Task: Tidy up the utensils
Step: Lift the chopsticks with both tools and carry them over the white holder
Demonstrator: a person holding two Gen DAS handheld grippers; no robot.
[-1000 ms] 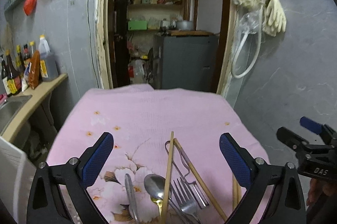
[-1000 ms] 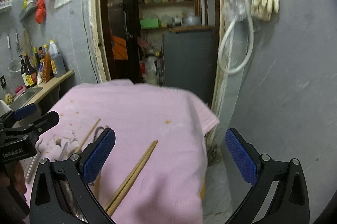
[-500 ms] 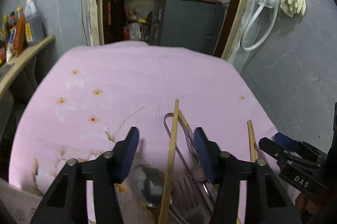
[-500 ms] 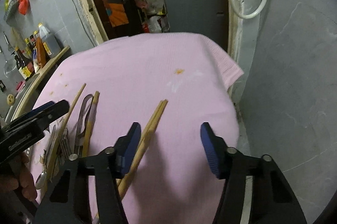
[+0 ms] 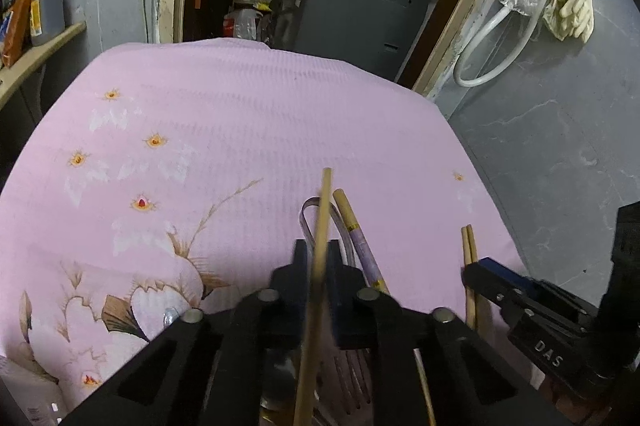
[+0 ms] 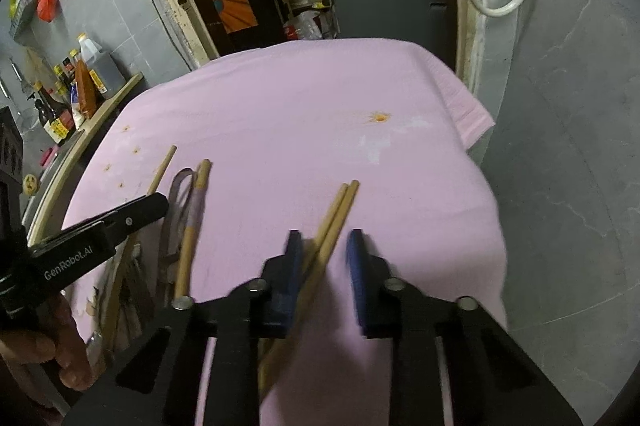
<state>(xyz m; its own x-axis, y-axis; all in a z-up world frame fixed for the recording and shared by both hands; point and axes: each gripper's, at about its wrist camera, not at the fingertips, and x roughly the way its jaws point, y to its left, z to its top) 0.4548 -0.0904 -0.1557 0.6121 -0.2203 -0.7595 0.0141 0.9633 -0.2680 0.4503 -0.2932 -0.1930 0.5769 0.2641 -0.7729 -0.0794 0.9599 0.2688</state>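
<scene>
Pink cloth [image 5: 240, 129], left hand-held gripper [image 5: 318, 266] clamping chopstick [image 5: 322, 218], right hand-held gripper [image 6: 326, 258] half-closed

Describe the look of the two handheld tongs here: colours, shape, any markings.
Both tongs are matte black angular frames with silver pivot bolts and blue pads on the fingers. The left tongs read "GenRobot.AI" on the side; the right tongs read "DAS". No cables or sleeves show.

"DAS" stands on the right claw [image 5: 500, 282]'s black body; "GenRobot.AI" on the left claw [image 6: 132, 214]'s side.
</scene>
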